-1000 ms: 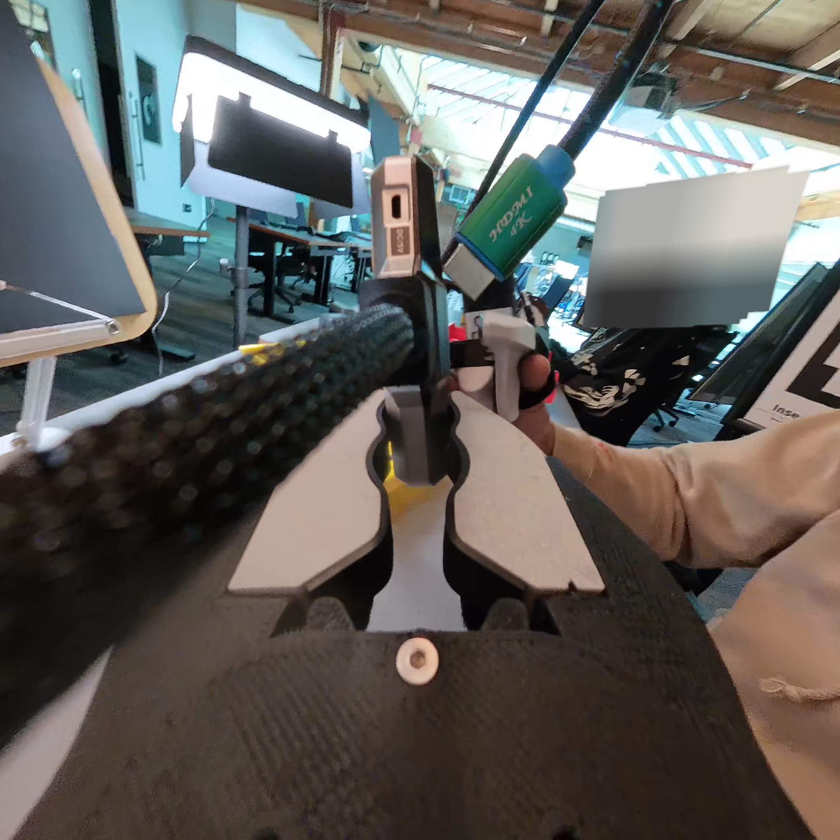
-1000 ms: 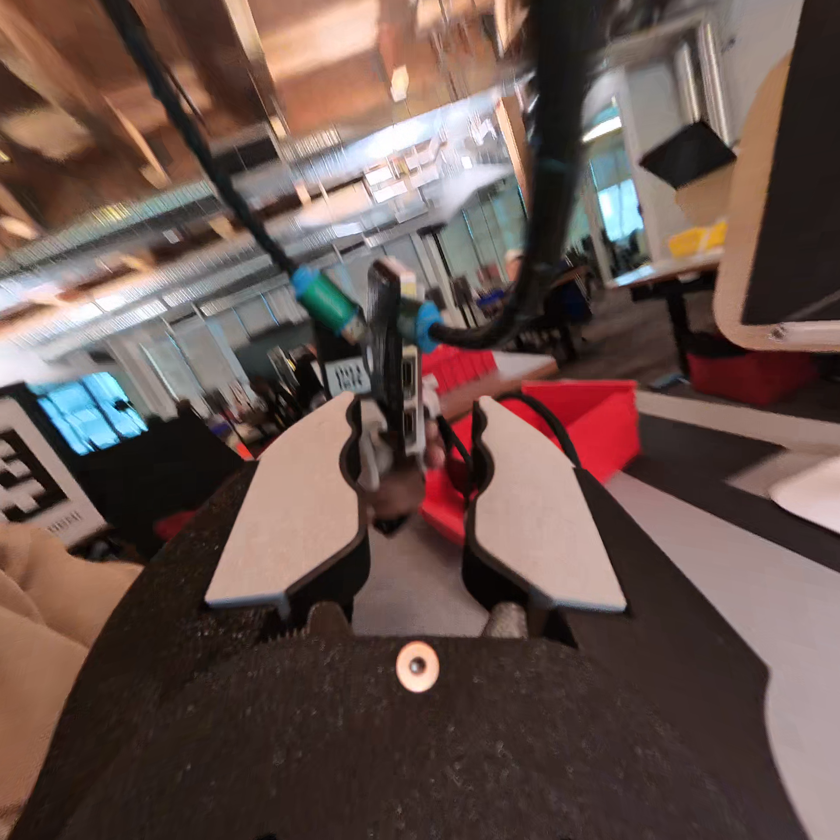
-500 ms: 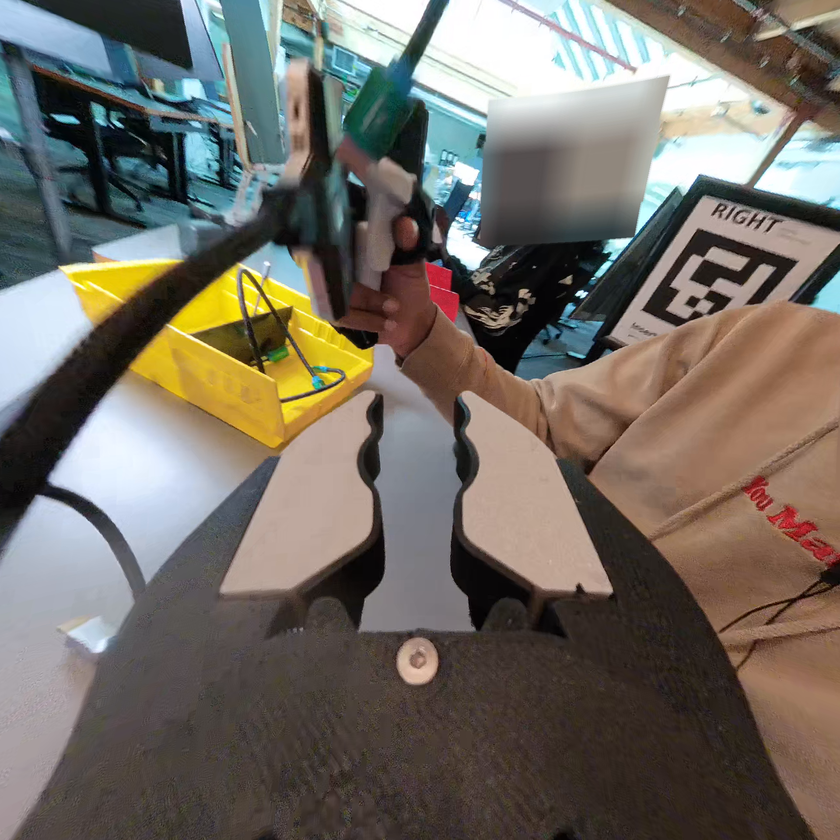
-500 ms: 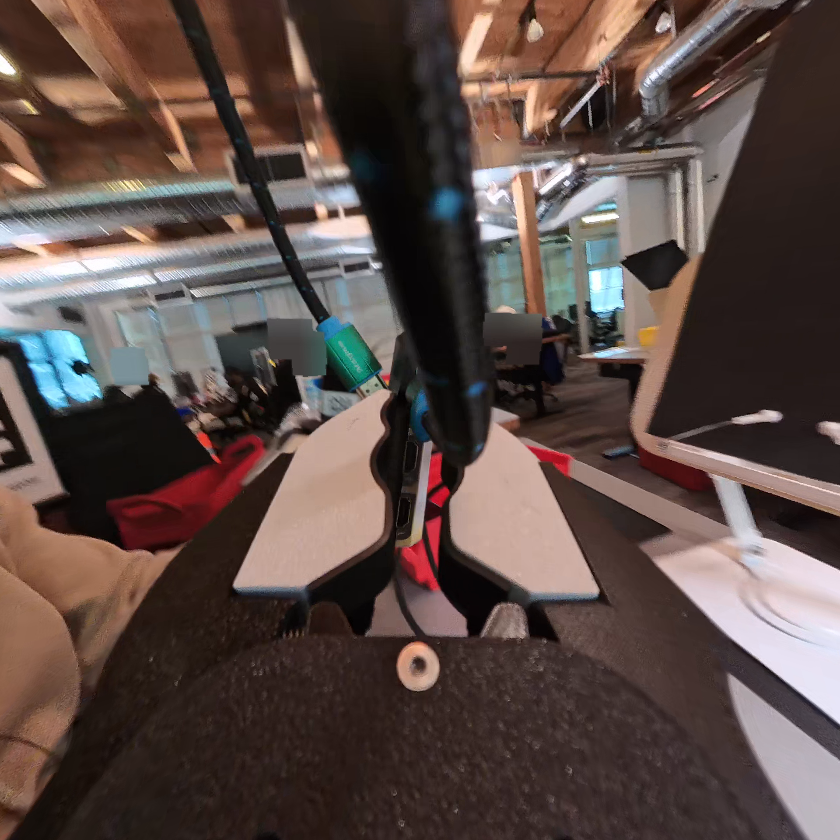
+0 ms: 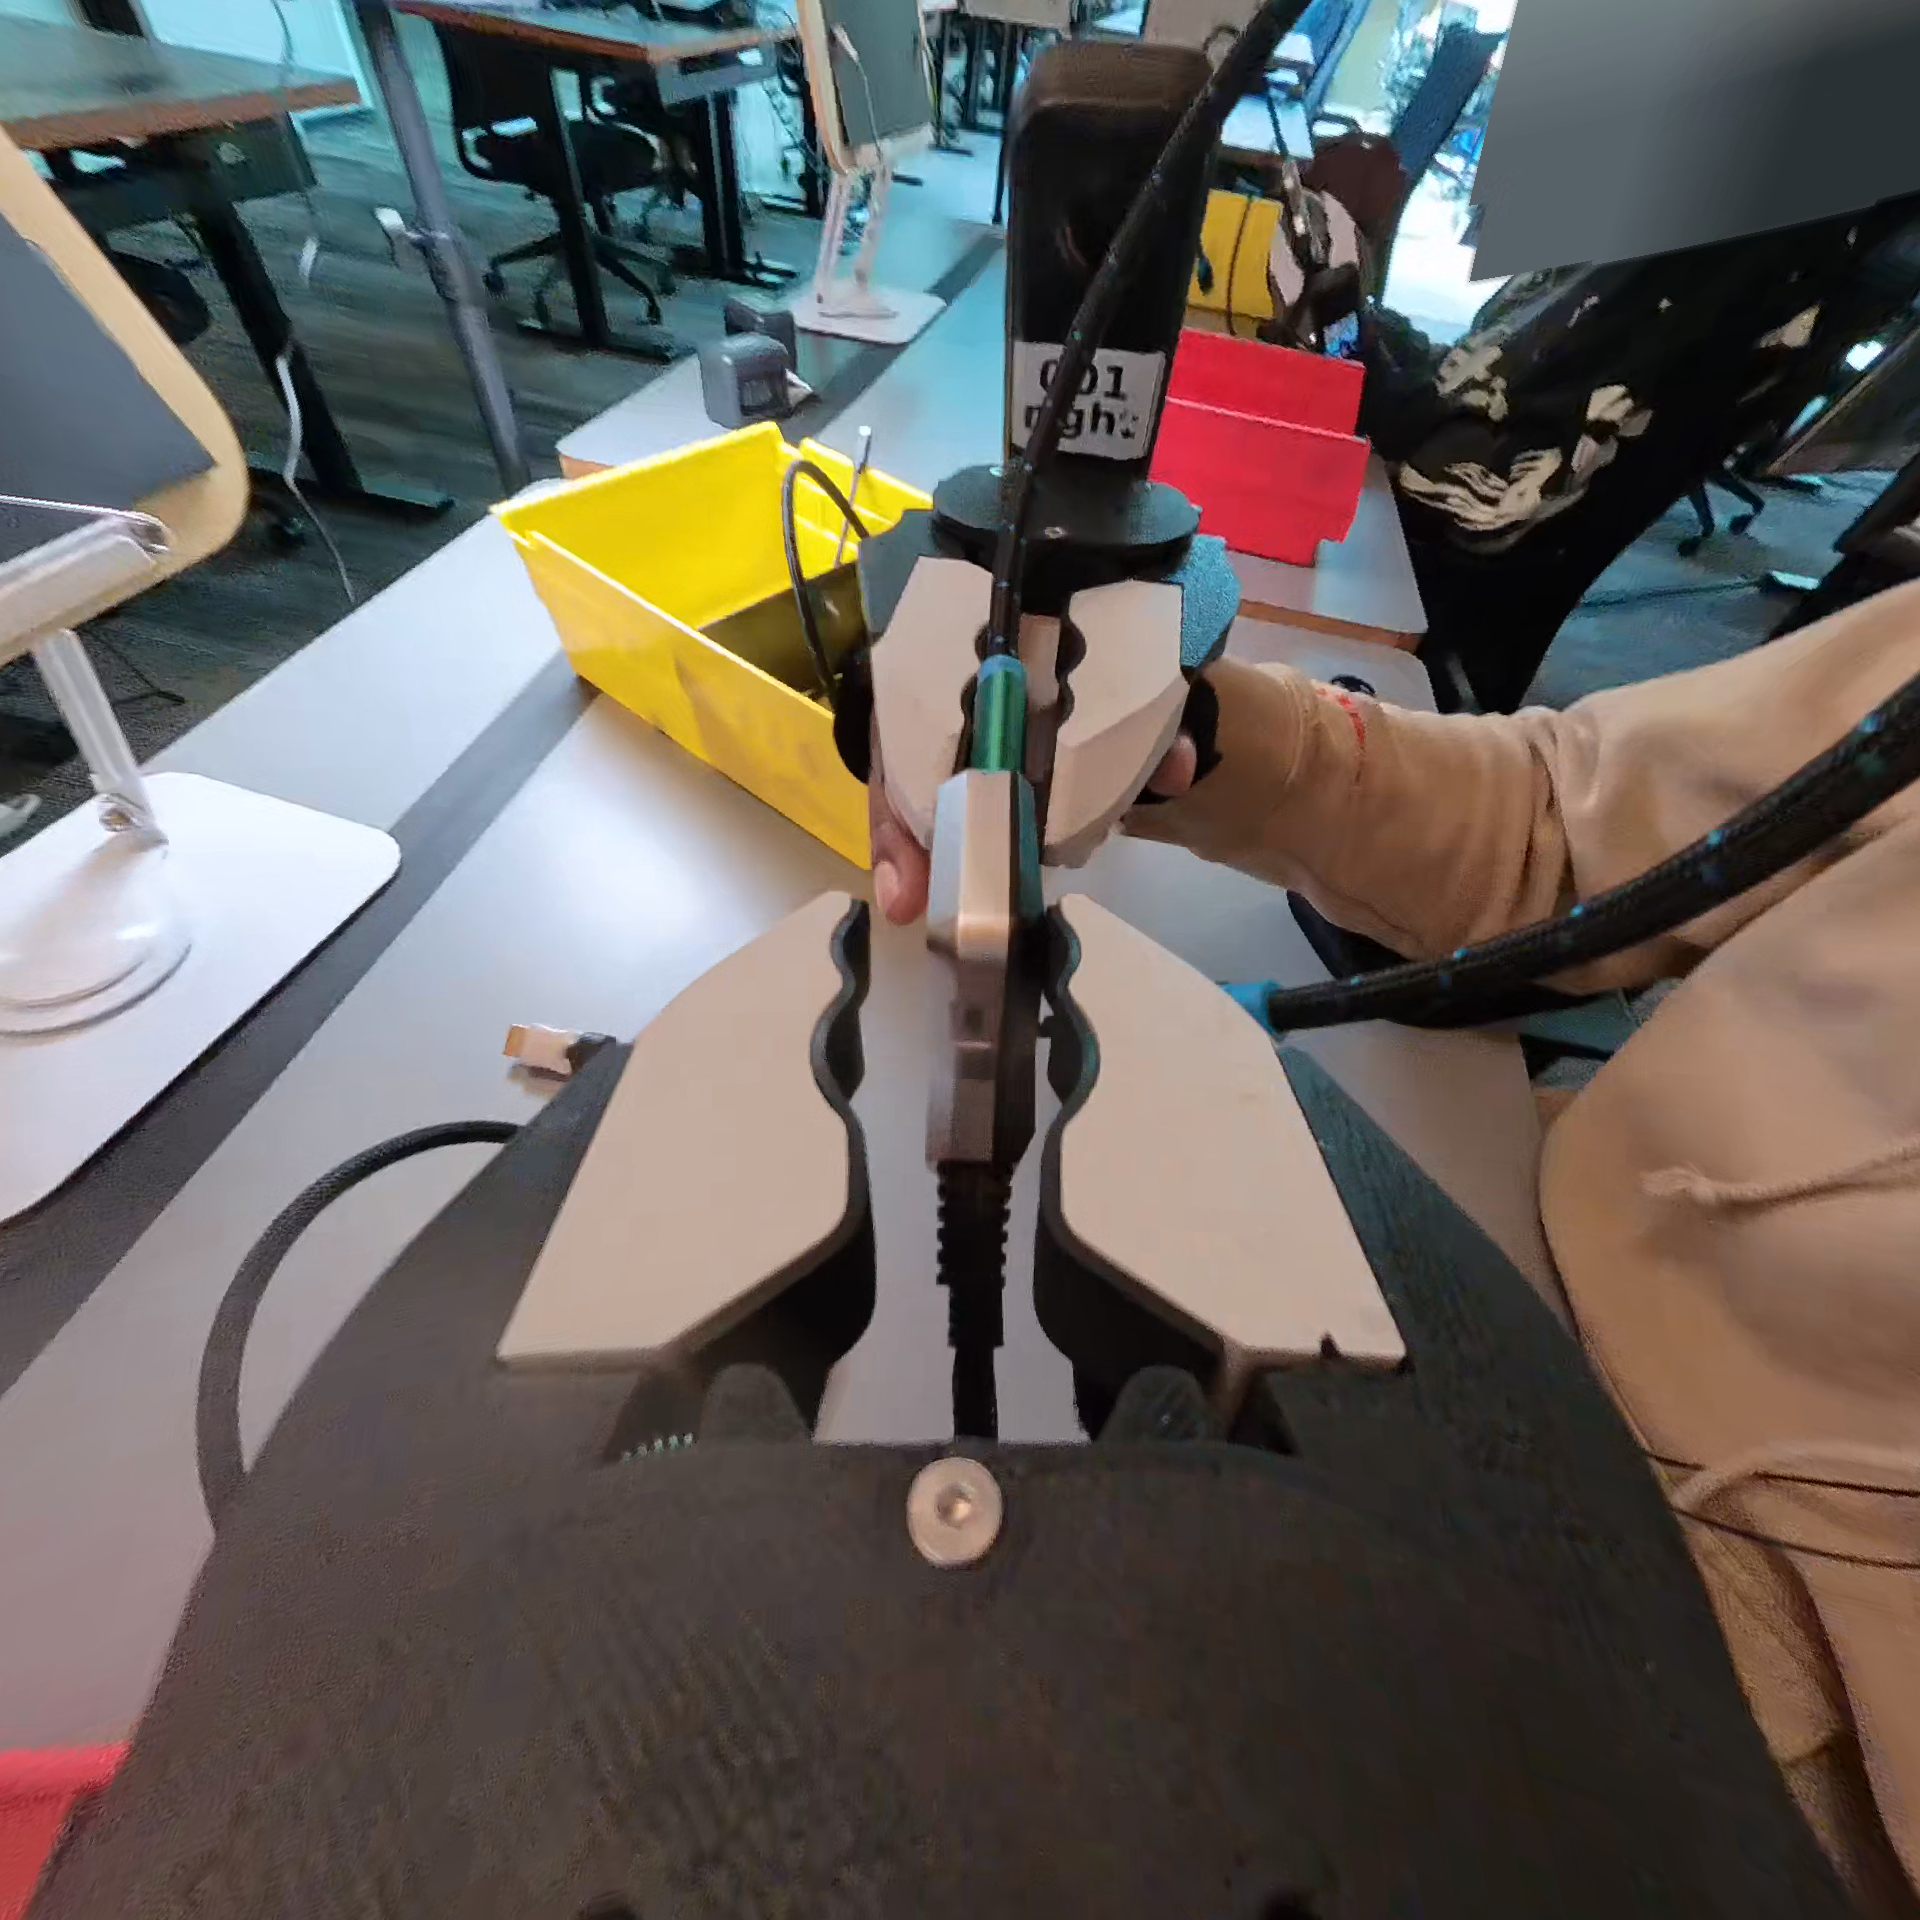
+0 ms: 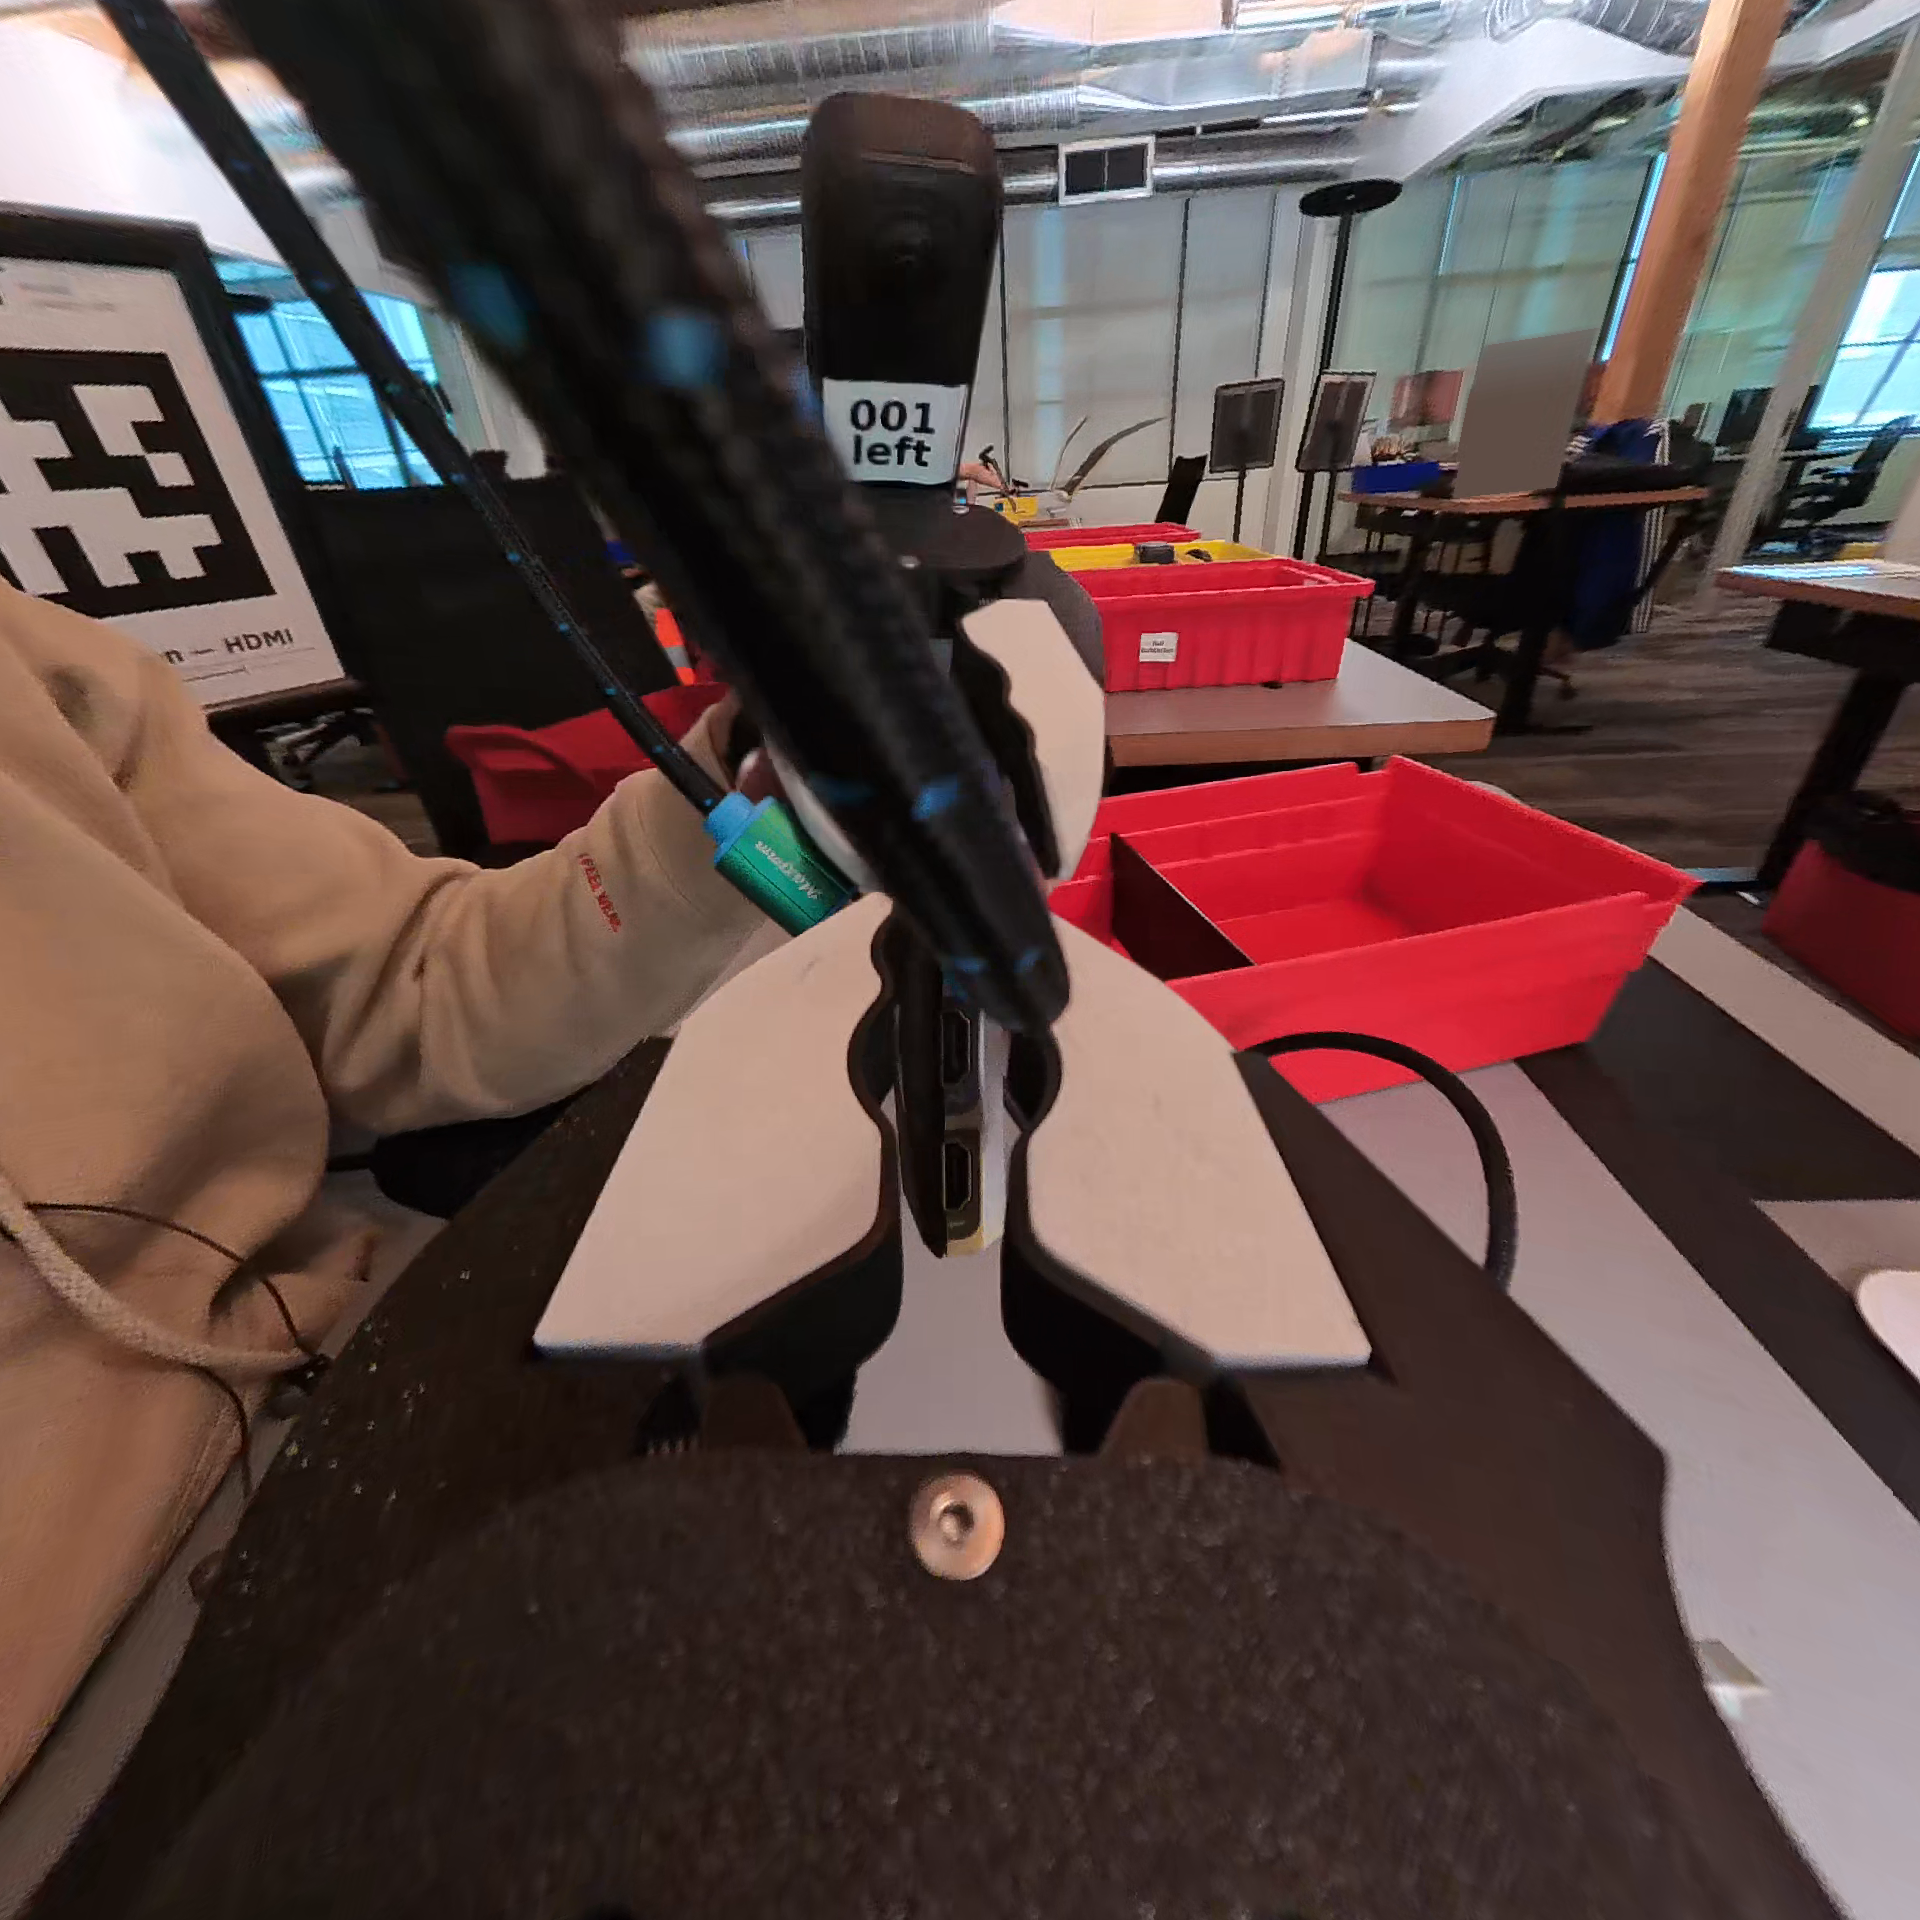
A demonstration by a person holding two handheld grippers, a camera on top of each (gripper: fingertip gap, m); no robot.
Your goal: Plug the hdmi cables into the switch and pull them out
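Left wrist view showed the left gripper [image 5: 951, 935] part open, straddling the switch [image 5: 971, 862], empty. The right gripper [image 6: 961, 935] clamped the switch from 12 o'clock. Best to close squarely on the black plug [image 5: 971, 1236], then pull straight back toward 6 o'clock.

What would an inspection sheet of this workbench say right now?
Surface: grey table, dark stripe across it.
Job's things: grey switch; green plug at its far end.
Clutter: yellow bin, red bin, loose plug, white stand base.
Grippers: right gripper shut on the switch; left gripper open around its near end.
Cables: thin cable rising from the green plug; thick braided cable arching in from the right.
Surroundings: office desks; a person's tan sleeve.
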